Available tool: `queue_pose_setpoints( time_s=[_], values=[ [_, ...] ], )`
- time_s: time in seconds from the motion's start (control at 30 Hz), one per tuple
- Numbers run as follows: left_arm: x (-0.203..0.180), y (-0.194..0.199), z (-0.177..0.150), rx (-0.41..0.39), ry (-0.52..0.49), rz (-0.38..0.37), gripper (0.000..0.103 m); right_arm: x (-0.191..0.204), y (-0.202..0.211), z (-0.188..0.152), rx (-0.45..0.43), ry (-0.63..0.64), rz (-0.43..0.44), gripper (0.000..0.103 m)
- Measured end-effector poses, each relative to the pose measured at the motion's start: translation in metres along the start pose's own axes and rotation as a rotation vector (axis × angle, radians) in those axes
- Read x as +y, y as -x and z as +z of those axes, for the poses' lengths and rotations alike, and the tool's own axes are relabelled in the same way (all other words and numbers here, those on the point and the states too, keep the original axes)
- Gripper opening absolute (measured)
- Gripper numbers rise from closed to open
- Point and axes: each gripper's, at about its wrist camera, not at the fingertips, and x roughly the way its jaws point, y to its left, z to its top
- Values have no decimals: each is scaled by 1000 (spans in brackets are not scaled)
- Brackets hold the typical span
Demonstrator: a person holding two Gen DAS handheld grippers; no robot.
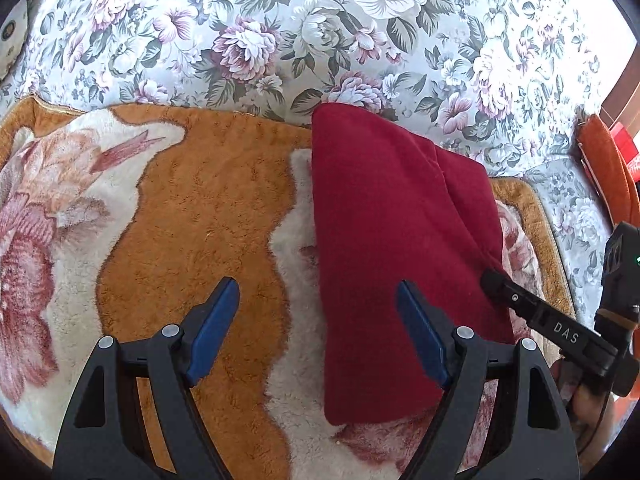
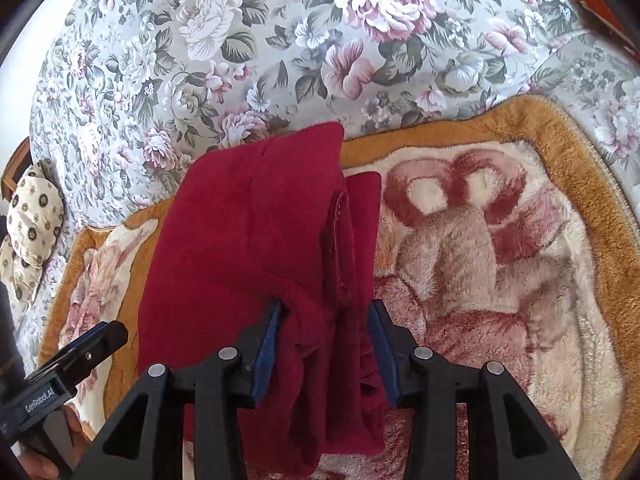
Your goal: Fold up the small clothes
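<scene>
Lying folded on the plush blanket [image 1: 200,200], the dark red garment [image 1: 392,240] sits toward the blanket's right side, its far corner poking over the blanket's far edge onto the floral bedspread [image 1: 280,20]. Left gripper [image 1: 316,328] hangs w/ jaws spread wide, nothing between them but blanket & the garment's left edge; one blue pad [image 1: 420,336] is over the red cloth, the other over the orange patch. Right gripper [image 2: 326,340] is at the garment's near right edge, jaws apart w/ bunched red folds between the pads [image 2: 266,344]; can't tell if they touch the cloth. A patterned cushion [image 2: 28,220] rests at the bedspread's far left.
</scene>
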Motion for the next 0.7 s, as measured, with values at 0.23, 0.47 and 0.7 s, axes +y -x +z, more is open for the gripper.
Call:
queue_pose_setpoints(
  time_s=[0.23,0.47,0.7],
  values=[
    [-16,-4,11,-38,-25,-41,81,-10,9,0,-34,3,84,49],
    [-24,-28,15,23,-59,-58,81,-11,4,3,-47,32,114,54],
    [-19,-52,16,66,-60,-100,86,-27,-25,7,18,-30,229,65]
  ],
)
